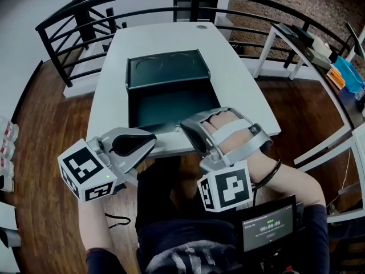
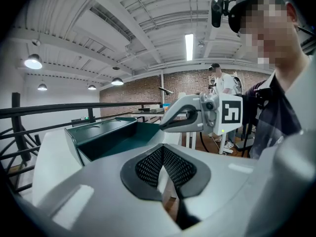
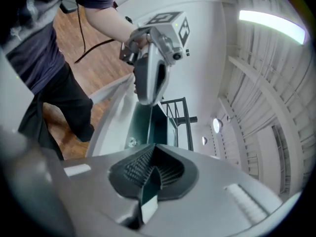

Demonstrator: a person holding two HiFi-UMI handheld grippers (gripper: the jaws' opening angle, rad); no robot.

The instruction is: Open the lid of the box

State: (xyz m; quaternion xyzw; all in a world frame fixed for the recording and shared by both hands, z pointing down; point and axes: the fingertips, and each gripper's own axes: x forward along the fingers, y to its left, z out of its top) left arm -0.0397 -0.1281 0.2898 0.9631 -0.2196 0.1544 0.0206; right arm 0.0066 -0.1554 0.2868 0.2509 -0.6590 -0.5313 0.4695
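A dark green box (image 1: 171, 108) stands open on the white table (image 1: 239, 84). Its far part (image 1: 165, 67), with round impressions, looks like the lid swung back. My right gripper (image 1: 185, 128) is at the box's near front wall, right of its middle. In the right gripper view the jaws (image 3: 152, 157) are shut on a thin green edge of that wall (image 3: 148, 181). My left gripper (image 1: 150, 138) hovers just off the table's near edge, left of the right one, shut with nothing between its pads (image 2: 148, 164). It points across the box (image 2: 113, 142) toward the right gripper (image 2: 165, 126).
A black railing (image 1: 85, 16) curves round the table's far side. Another white table (image 1: 296, 44) with clutter stands at the right. A small screen (image 1: 268, 227) sits near the person's body. Wooden floor lies on both sides.
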